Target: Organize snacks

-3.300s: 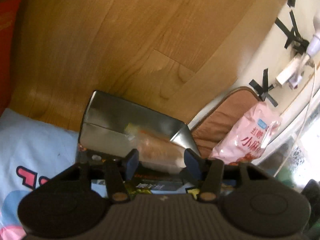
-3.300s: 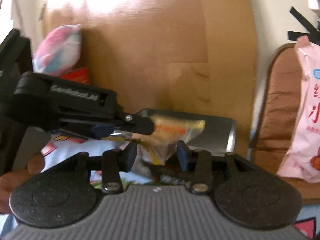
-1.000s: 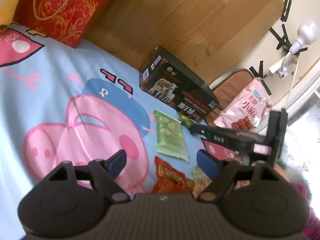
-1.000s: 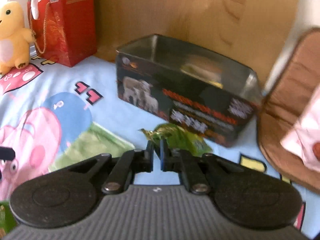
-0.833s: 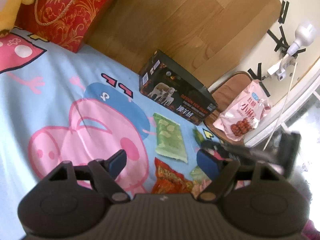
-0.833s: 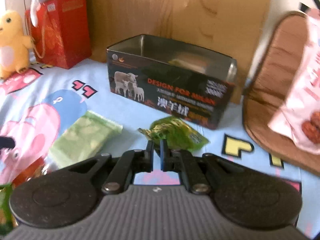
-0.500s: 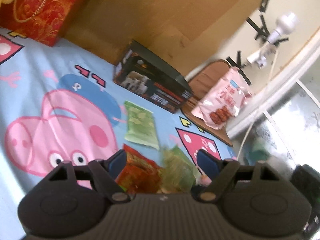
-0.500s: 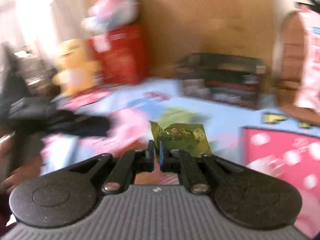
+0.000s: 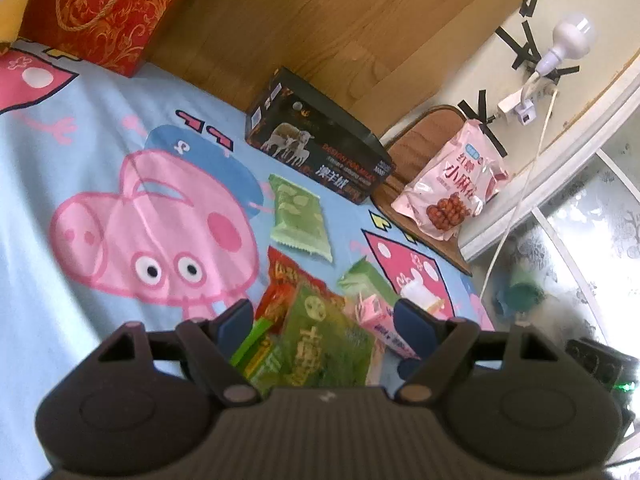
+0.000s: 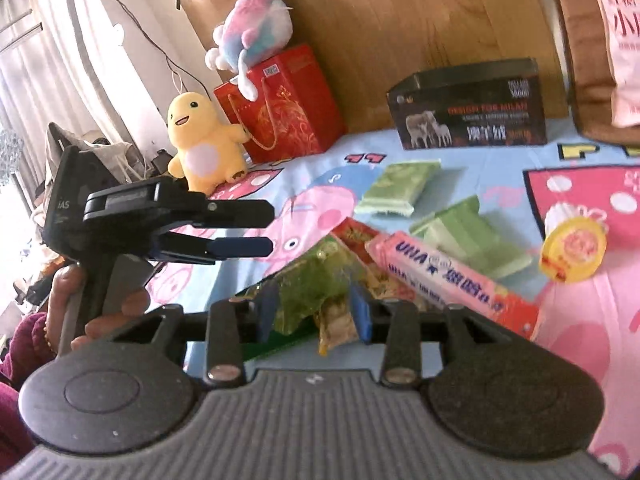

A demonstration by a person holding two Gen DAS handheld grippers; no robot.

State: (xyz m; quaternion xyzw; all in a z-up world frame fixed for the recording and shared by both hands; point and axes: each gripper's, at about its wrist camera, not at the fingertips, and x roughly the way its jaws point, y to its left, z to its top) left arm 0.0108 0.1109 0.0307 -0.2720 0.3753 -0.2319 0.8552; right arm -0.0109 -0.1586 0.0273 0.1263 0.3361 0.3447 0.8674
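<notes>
Left wrist: my left claw (image 9: 324, 318) gapes wide, gripping nothing, above the snack pile (image 9: 320, 332) on the bed (image 9: 80, 120).
Right wrist: my right claw (image 10: 314, 310) is parted around a green packet (image 10: 316, 284); black box (image 10: 468, 106) by the headboard.

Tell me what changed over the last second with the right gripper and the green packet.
The right gripper, then shut on the green snack packet near the black tin, carried it back to the snack pile and opened. The left gripper stayed open and empty; the tin stayed put.
</notes>
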